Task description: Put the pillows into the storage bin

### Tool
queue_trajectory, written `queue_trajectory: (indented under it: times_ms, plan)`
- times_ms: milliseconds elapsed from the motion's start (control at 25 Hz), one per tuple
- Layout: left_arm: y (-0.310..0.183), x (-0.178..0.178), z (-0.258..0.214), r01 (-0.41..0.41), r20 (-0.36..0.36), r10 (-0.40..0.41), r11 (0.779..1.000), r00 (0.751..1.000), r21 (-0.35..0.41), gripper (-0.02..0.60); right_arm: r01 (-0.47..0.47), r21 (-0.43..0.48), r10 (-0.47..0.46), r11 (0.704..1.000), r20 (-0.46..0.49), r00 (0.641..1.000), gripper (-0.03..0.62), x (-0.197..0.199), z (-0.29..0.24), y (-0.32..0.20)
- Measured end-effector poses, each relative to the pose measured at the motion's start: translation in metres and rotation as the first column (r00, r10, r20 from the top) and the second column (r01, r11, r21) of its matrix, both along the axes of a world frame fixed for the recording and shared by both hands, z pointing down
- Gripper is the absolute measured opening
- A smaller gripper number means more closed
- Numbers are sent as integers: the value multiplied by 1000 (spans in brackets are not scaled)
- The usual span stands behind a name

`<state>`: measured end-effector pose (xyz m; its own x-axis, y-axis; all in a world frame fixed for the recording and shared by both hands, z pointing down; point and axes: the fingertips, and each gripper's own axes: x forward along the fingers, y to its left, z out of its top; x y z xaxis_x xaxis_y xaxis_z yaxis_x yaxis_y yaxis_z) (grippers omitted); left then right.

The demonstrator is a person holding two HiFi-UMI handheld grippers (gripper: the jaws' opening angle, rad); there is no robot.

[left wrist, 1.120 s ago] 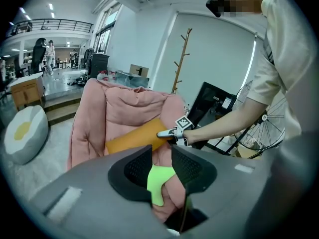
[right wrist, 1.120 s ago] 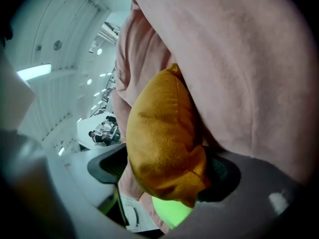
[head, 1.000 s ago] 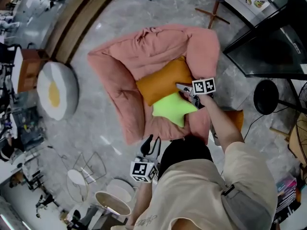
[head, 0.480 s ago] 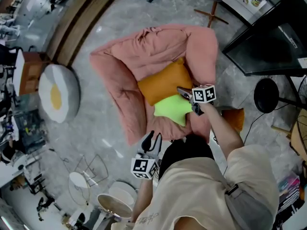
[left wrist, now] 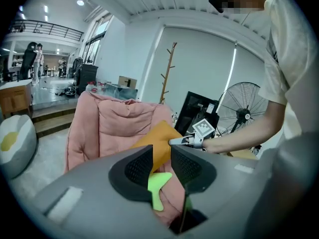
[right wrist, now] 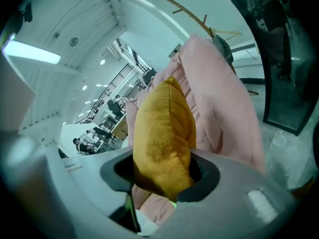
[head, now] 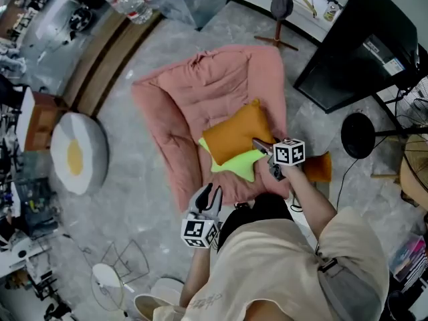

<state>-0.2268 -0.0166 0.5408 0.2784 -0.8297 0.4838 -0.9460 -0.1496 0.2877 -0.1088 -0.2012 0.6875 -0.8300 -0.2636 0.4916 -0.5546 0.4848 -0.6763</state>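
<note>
Two pillows sit on a pink padded floor chair spread open on a grey marble floor in a large, bright room. A black unit stands near the chair's right side. A round fried-egg cushion lies well apart on its left, with bare floor between. The orange pillow, plump and square, overlaps a lime-green star-shaped pillow. The right gripper has just been closing and clamps the orange pillow's edge. The left gripper, near the chair's front edge, has just narrowed slightly; its jaws stand apart, holding nothing.
</note>
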Motion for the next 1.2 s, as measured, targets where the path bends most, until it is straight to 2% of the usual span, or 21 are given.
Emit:
queue_trajectory:
  times_ms: [200, 560, 880, 1200]
  plan:
    - [12, -14, -6, -48, -2, 49, 996, 999, 72, 129, -65, 101, 71, 993, -50, 996, 176, 38, -35, 28]
    - [55, -19, -7, -176, 14, 176, 977, 984, 118, 124, -252, 154, 263, 955, -53, 963, 159, 104, -74, 100]
    - [65, 11, -4, -294, -1, 297, 945, 955, 146, 124, -454, 207, 473, 867, -52, 880, 160, 195, -109, 147]
    - [65, 65, -2, -400, 1, 404, 904, 915, 149, 124, -597, 277, 628, 753, -31, 778, 160, 294, -137, 181]
